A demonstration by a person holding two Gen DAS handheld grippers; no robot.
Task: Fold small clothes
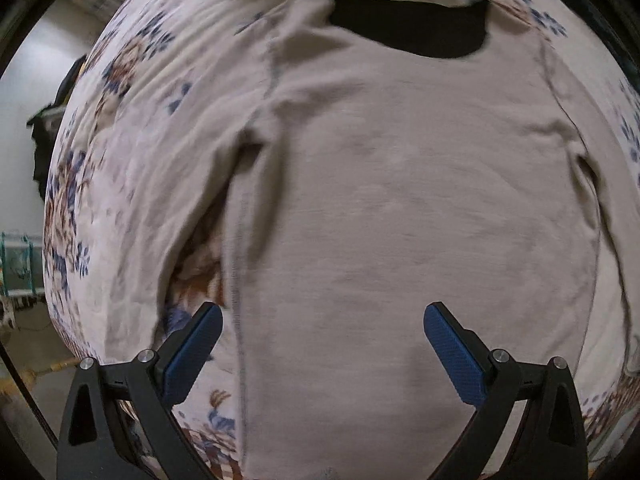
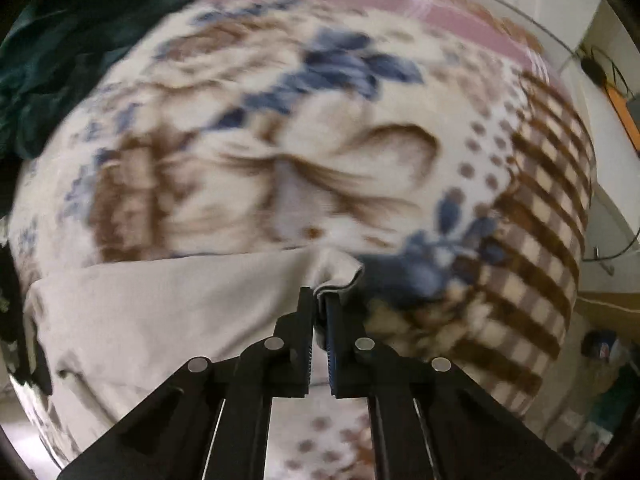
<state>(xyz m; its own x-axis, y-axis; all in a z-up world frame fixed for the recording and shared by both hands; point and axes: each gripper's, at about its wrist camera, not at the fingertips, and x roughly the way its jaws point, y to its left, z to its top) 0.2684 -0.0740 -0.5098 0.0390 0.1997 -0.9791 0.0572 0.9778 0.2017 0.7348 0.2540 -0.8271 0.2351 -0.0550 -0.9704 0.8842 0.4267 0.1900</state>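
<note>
- Left hand-held gripper (image 1: 323,322): spread wide, empty, hovering over lower body of beige shirt (image 1: 400,220); blue textured pads (image 1: 192,356) angled outward at 7 and 5 o'clock of left wrist view, touching nothing.
- Right hand-held gripper (image 2: 319,312): pinched narrow on a bunched edge of the shirt (image 2: 160,312), fabric fold puckering out just past the fingertips at 12 o'clock of them; black frame entering from 6 o'clock.
- Shirt: lying flat on the bed, spread open, long sleeves down either side, left-view sleeve (image 1: 168,216) bent away from body toward 8 o'clock; soft knit, matte, light wrinkles, visible side seam running to 6 o'clock.
- Dark black patch (image 1: 412,28) at neckline, 12 o'clock of left wrist view; whether collar lining or separate cloth cannot be told.
- Blanket (image 2: 320,140) under shirt: fleecy, cream ground, blue and brown floral print, brown plaid border at 3 o'clock in right wrist view, pink band at 12 o'clock.
- Dark green cloth (image 2: 60,60) heaped at 10 o'clock of right wrist view, beside the blanket.
- Both views motion-blurred.
</note>
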